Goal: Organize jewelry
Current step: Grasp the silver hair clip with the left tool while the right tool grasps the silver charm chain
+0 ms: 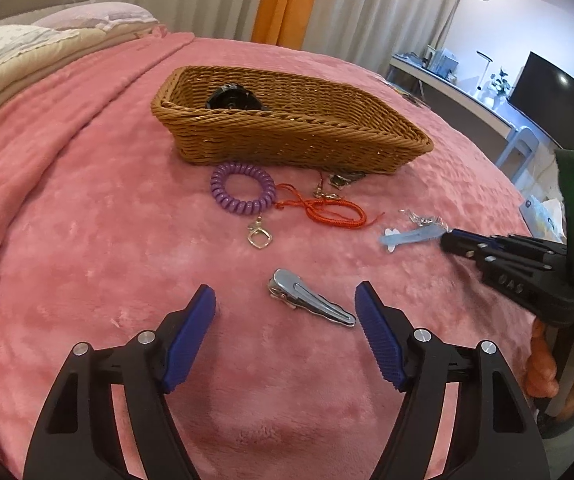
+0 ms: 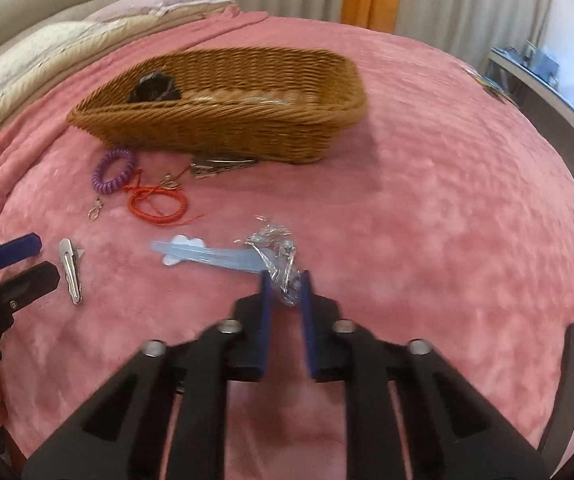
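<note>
**Right gripper pinching the little bag, left gripper open by the clip**

On a bed with a pink blanket (image 1: 87, 200). Brown basket (image 1: 287, 136) sitting at the back, with a black thing (image 1: 231, 100) inside at its left end. In front of the basket: purple coil (image 1: 243, 194), red cord (image 1: 327, 210), a small silver clip (image 2: 215, 168) right by the basket wall. Nearer: blue clip (image 2: 215, 258) lying flat, shiny little bag (image 2: 283, 268) touching its right end. Right gripper (image 2: 285, 280) with jaws clenched on the bag, down at the blanket. Left gripper (image 1: 287, 300) with jaws wide and released, holding nothing. Silver hair clip (image 1: 311, 298) lying flat between the left jaws, not touching either.
</note>
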`<state>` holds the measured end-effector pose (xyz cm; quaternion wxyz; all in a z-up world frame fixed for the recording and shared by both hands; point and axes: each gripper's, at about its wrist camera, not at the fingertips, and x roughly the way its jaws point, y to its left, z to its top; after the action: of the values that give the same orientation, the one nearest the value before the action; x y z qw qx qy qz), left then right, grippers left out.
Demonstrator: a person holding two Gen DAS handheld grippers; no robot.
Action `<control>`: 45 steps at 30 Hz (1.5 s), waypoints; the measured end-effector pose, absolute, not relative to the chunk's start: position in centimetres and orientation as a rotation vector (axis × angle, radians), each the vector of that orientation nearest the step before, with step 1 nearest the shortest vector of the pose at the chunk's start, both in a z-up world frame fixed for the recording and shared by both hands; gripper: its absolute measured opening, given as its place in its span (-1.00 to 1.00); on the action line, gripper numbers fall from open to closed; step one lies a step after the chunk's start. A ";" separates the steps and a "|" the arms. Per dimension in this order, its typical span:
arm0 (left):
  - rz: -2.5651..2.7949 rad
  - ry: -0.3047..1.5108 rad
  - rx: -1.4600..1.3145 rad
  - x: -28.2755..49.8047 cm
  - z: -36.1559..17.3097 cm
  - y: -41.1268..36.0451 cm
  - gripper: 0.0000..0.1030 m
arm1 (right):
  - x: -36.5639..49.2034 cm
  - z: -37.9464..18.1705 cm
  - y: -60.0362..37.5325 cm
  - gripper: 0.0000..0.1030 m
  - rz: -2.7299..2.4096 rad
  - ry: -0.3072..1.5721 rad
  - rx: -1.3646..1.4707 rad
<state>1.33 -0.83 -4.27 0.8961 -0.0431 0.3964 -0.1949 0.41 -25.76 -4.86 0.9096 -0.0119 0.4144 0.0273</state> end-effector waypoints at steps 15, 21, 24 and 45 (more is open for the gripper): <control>-0.436 0.875 -0.035 0.9 -4.8 -2.5 0.32 | -4.7 -4.2 -28.2 -0.85 0.098 0.826 0.096; -0.409 0.909 -0.070 1.6 -4.9 -2.9 0.32 | -6.6 -4.7 -26.3 -0.85 0.177 0.836 0.073; -0.371 0.929 -0.059 2.5 -4.9 -3.6 0.28 | -6.6 -4.9 -26.1 -0.81 0.198 0.841 0.079; -0.542 0.873 0.183 0.5 -4.9 -4.1 -0.34 | -3.3 -6.4 -26.0 -0.16 0.046 0.868 0.052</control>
<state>0.54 -4.11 -4.89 0.8668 0.0875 0.4171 -0.2591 -3.28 -26.00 -6.39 0.9066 0.0252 0.4206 0.0225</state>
